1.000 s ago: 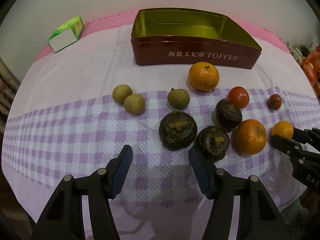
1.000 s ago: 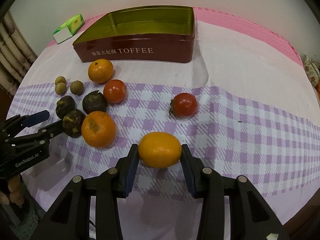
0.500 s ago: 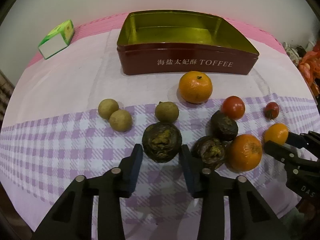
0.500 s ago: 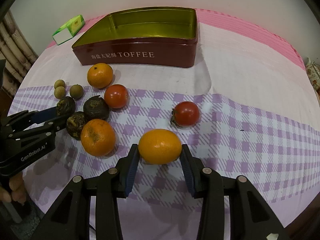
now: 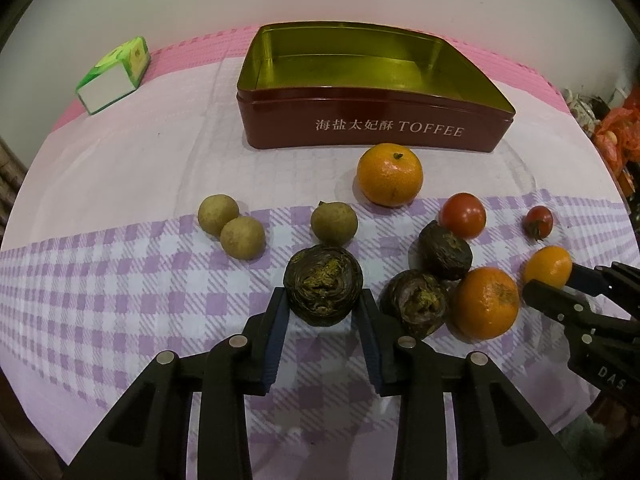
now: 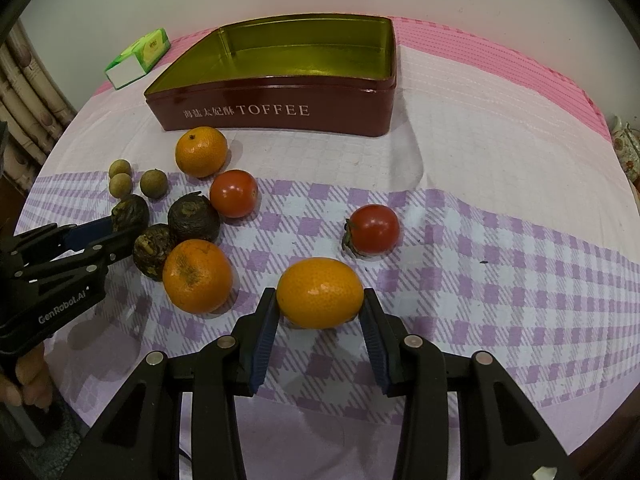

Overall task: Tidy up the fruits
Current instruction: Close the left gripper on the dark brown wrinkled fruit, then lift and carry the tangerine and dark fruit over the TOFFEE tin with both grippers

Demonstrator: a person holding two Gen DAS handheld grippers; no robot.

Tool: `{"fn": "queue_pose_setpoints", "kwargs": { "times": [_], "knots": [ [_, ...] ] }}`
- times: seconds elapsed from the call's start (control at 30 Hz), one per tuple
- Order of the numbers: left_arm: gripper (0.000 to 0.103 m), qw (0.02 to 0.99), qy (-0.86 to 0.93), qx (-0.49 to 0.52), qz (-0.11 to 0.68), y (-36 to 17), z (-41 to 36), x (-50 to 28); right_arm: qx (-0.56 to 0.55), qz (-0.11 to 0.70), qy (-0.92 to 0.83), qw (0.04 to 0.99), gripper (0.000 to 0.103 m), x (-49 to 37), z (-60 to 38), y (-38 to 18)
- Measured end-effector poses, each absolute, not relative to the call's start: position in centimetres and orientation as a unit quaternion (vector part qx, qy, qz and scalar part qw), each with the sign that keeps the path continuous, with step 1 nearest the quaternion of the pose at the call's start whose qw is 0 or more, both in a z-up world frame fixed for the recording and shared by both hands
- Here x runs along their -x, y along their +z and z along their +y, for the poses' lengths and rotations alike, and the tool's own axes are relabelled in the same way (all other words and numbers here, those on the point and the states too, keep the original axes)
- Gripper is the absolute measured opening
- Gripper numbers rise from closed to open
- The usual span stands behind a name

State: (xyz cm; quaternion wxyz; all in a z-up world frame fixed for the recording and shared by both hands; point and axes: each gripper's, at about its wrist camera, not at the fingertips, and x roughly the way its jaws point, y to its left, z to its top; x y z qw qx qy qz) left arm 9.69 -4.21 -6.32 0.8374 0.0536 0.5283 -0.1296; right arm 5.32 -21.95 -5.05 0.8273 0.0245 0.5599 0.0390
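Gold-lined toffee tin (image 5: 372, 120) sits empty; every fruit lies before it. Left gripper (image 5: 323, 320) fingers are closing on a dark wrinkled fruit (image 5: 323, 290), right gripper (image 6: 320, 316) fingers clamp a kumquat (image 6: 320, 292).

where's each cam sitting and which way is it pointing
Left wrist: on the left tool, angled down at the dark wrinkled fruit its closing jaws touch; right tool at the edge.
Right wrist: on the right tool, angled down at its gripped kumquat; left tool and a hand show.
Shared: toffee tin.
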Motion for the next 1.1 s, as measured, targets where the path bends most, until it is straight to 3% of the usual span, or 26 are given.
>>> {"fn": "queue_pose_setpoints", "kwargs": {
  "times": [0.63,1.1],
  "knots": [
    [0.035,0.857,-0.134,-0.047,0.495,-2.7,-3.5,-9.5,-0.007,0.532,0.048,0.845,0.038,-7.3,-22.1,-2.0],
    [0.035,0.875,-0.121,-0.033,0.468,0.6,-3.2,-14.5,-0.011,0.501,0.058,0.864,0.038,-13.0,-22.6,1.1]
  ]
}}
